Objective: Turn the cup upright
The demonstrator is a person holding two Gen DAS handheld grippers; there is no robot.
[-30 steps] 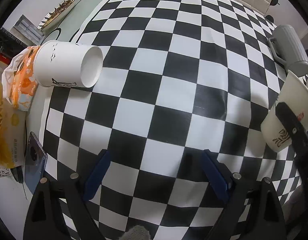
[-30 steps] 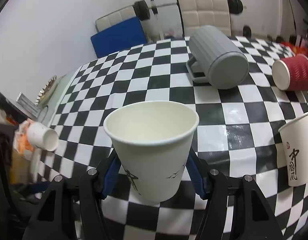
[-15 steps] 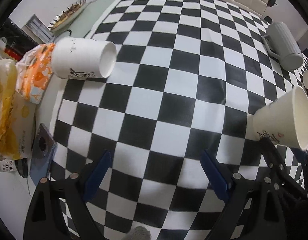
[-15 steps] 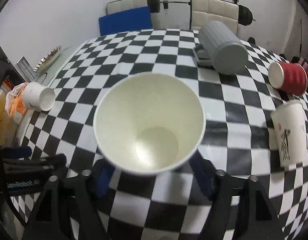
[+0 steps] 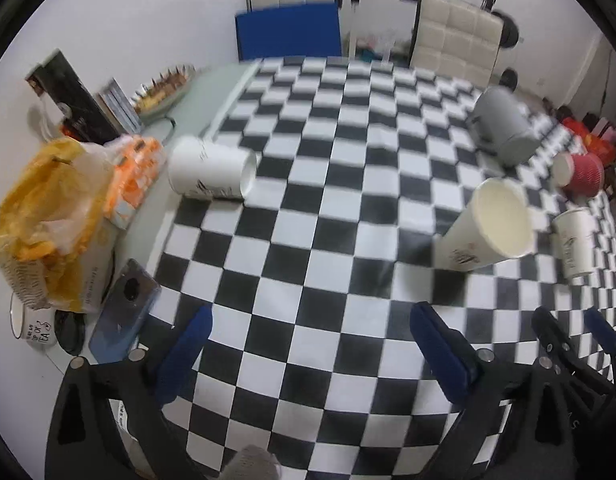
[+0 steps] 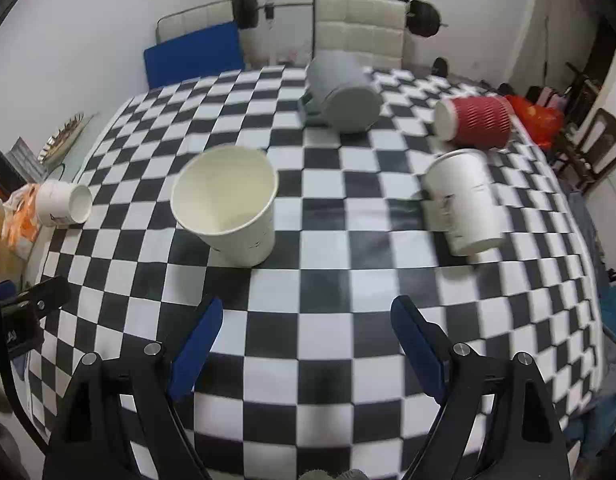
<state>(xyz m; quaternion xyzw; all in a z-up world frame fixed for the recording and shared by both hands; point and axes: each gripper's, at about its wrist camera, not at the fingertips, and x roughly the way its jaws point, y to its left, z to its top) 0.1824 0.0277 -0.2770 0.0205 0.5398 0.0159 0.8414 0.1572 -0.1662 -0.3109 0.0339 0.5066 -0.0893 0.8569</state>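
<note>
Two grippers stand with jaws spread and nothing between them: we see the right gripper (image 6: 304, 344) just behind a white paper cup (image 6: 232, 204) that rests base-down, mouth up, on the checkered tablecloth (image 6: 327, 240), ahead and slightly to the left of its fingers, and not touching them. The left gripper (image 5: 308, 344) is likewise empty; up and to the left of it lies a second white cup (image 5: 210, 174) on its side at the cloth's left edge, its long axis roughly level with the table, its mouth turned toward the cloth's middle, just beside an orange bag (image 5: 132, 172). We judge this tipped cup nearer to the left gripper than to the right. Compared with a second ago, the right fingers no longer clamp the first cup: then they held it between the pads, half a second ago it was tilted mouth-on to the camera, and now it stands free. A grey mug (image 6: 341, 92) and a red cup (image 6: 473, 122) also lie tipped farther back.
</note>
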